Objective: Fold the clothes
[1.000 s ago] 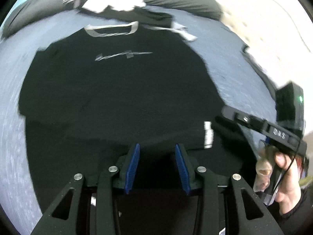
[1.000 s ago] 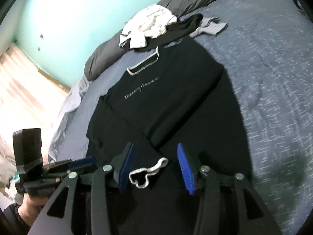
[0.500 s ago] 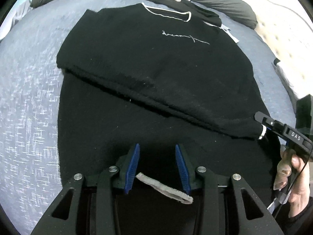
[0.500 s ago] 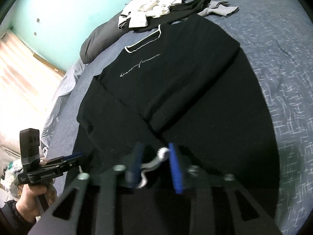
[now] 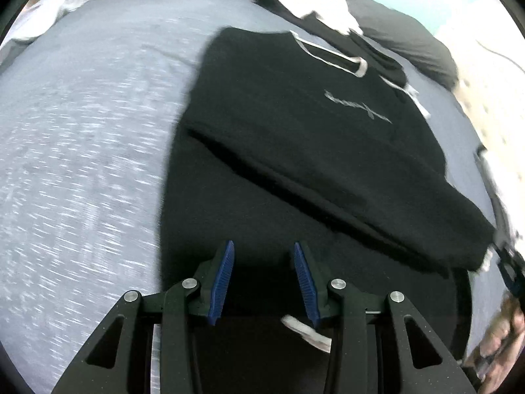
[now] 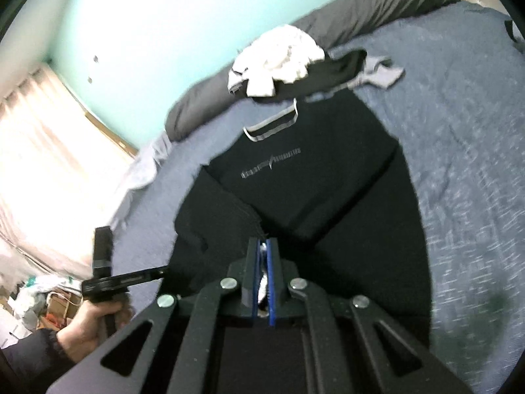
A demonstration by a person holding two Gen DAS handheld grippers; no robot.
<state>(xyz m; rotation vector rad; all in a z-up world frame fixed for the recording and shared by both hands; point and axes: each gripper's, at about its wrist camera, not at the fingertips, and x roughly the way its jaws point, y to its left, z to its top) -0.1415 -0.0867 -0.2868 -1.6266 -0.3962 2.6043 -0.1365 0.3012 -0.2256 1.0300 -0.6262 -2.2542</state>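
Meanwhile, a black sweatshirt (image 6: 305, 177) lay spread on the blue-grey bed (image 6: 466, 138), its pale-edged collar toward a heap of white and dark clothes (image 6: 288, 62) by the grey pillows (image 6: 377, 3). One black sleeve (image 5: 344, 197) was folded slantwise across the body of the garment. The right tool (image 6: 262, 246) was clenched, its blue pads pressed together on the sleeve's white cuff (image 6: 263, 287), a strip of which showed between them. The left tool (image 5: 262, 252) stood part-way released over the lower black cloth, pads apart and pressing on nothing; another white cuff (image 5: 306, 330) lay just under its right-hand pad, though whether it touched could not be told. In the right wrist view a hand (image 6: 93, 320) in a dark sleeve gripped the handle of the left tool at the lower left, beside the bed's edge. Beyond the bed were a pale turquoise wall (image 6: 157, 26) and a light curtain (image 6: 49, 164). Both views were somewhat blurred.
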